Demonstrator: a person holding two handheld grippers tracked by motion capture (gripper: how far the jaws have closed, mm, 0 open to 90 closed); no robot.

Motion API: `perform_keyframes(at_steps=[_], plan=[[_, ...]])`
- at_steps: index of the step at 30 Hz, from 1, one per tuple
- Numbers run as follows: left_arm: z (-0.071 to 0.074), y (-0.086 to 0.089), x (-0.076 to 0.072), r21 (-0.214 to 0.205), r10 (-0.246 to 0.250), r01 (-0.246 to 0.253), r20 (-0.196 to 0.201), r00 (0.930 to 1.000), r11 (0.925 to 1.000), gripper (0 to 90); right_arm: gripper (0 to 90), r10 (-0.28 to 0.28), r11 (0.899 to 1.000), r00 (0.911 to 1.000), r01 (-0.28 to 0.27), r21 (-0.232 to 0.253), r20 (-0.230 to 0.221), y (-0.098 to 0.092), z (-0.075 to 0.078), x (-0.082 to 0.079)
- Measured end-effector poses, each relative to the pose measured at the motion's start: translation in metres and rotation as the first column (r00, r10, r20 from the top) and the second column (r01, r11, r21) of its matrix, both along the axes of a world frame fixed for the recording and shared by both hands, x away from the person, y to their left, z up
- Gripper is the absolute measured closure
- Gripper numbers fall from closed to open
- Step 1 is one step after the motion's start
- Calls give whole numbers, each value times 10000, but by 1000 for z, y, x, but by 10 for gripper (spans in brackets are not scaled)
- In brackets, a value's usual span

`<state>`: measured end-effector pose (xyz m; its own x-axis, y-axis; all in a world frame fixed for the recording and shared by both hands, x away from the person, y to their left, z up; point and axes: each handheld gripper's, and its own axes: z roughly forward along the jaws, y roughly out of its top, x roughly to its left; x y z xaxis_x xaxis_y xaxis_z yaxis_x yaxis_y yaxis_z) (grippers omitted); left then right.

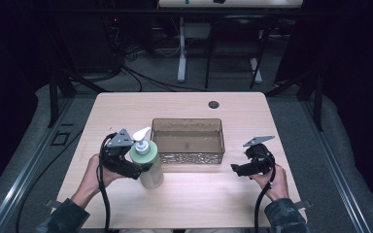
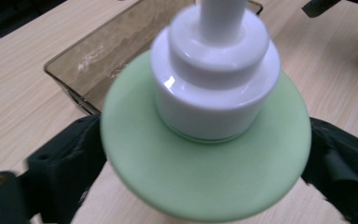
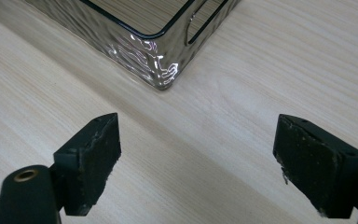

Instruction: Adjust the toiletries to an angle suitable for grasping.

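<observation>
The left hand-held gripper point(image 1: 143, 167) is pinching the green soap bottle point(image 1: 148, 165), standing on the surface point(image 1: 199, 199) just beside the clear tray point(image 1: 189, 156), so the move into it looks undone, while the right hand-held gripper point(image 1: 236, 169) is waiting spread and empty

Glossy plastic bottle point(image 1: 147, 162), rippled clear bin point(image 1: 189, 155)
</observation>
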<state>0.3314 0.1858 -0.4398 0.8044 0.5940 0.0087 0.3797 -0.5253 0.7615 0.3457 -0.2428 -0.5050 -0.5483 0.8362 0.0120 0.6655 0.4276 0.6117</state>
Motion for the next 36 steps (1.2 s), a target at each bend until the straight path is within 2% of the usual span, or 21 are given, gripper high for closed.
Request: perform_keyframes(at_steps=[2, 3, 5, 14, 16, 19, 21, 27, 29, 32, 35, 36], plan=[[6, 4, -1, -102, 78, -79, -128, 9999, 9999, 4, 144, -13, 10000, 10000, 13, 3, -48, 0, 0, 0], [14, 8, -3, -70, 175, -176, -247, 9995, 9998, 2, 144, -66, 10000, 9999, 66, 15, -147, 0, 0, 0], [18, 9, -3, -24, 191, -192, -363, 9992, 9998, 2, 144, -71, 10000, 9998, 72, 8, -181, 0, -1, 0], [69, 14, -4, 874, 237, -156, -921, 9955, 9960, 7, 144, -25, 9998, 9993, 18, -195, -384, 1, -3, 2], [83, 11, -2, 1117, 218, -102, -1032, 9944, 9937, 16, 145, -20, 9998, 9990, 11, -217, -447, 1, -4, 2], [96, 5, 1, 1541, 171, 16, -1203, 9926, 9880, 24, 145, -11, 9997, 9985, -2, -245, -551, 1, -5, 3], [105, -3, 6, 2050, 154, 125, -1340, 9909, 9787, 30, 145, -1, 9996, 9982, -15, -274, -600, 1, -6, 3], [113, -14, 17, 2368, -22, 447, -1768, 9843, 9705, 47, 142, -38, 9996, 9983, 21, -292, -588, -1, -6, 3], [115, -18, 22, 2547, -185, 683, -1931, 9810, 9646, 50, 140, -24, 9996, 9983, 8, -285, -589, -1, -6, 3], [116, -26, 27, 2793, -168, 773, -2128, 9770, 9571, 59, 120, -79, 9997, 9979, 64, -234, -646, -2, -7, 4], [116, -32, 31, 3170, -184, 950, -2364, 9715, 9436, 70, 92, -164, 9997, 9972, 151, -189, -731, -4, -7, 4], [116, -32, 31, 3170, -184, 950, -2364, 9715, 9436, 73, 92, -164, 9997, 9972, 151, -189, -731, -4, -7, 4]])
